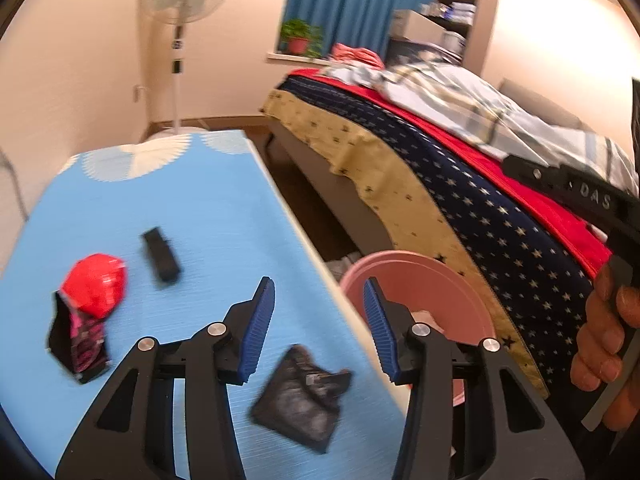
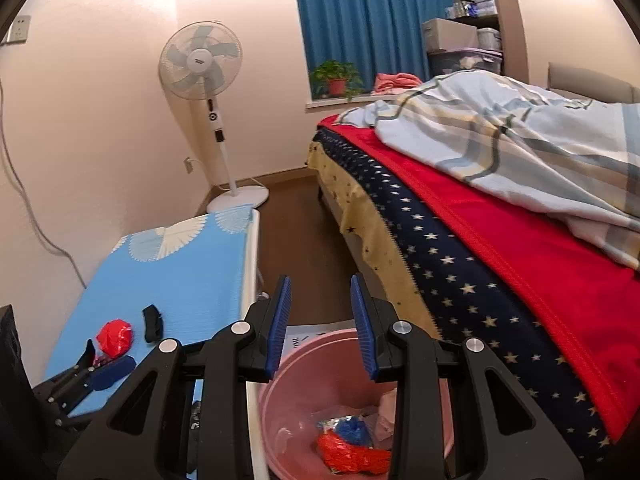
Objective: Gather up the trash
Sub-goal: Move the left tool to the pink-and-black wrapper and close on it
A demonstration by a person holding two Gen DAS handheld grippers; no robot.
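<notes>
Bedroom, blue-topped desk [image 1: 192, 208] beside the bed: red crumpled wrapper [image 1: 95, 283], black-pink packet [image 1: 80, 344], dark pouch [image 1: 300, 396] and small black block [image 1: 161, 255] lie uncollected. Pink bin [image 2: 320, 364] below the desk edge already holds scraps. My left gripper [image 1: 318, 326] and right gripper [image 2: 320, 320] are both released and empty; next I judge the left must reach the dark pouch.

Left wrist view sits low and close over the blue-covered table [image 1: 192, 216], looking forward and down along its fingers, tilted, with the pink bin [image 1: 420, 280] at the table edge and the bed [image 1: 460, 184] to the right. Right wrist view hangs above the pink bin [image 2: 320, 364], facing the same way down the gap between table [image 2: 188, 264] and bed [image 2: 500, 240]. Both share table, bin, bed, standing fan [image 2: 200, 60], blue curtain [image 2: 368, 20].
</notes>
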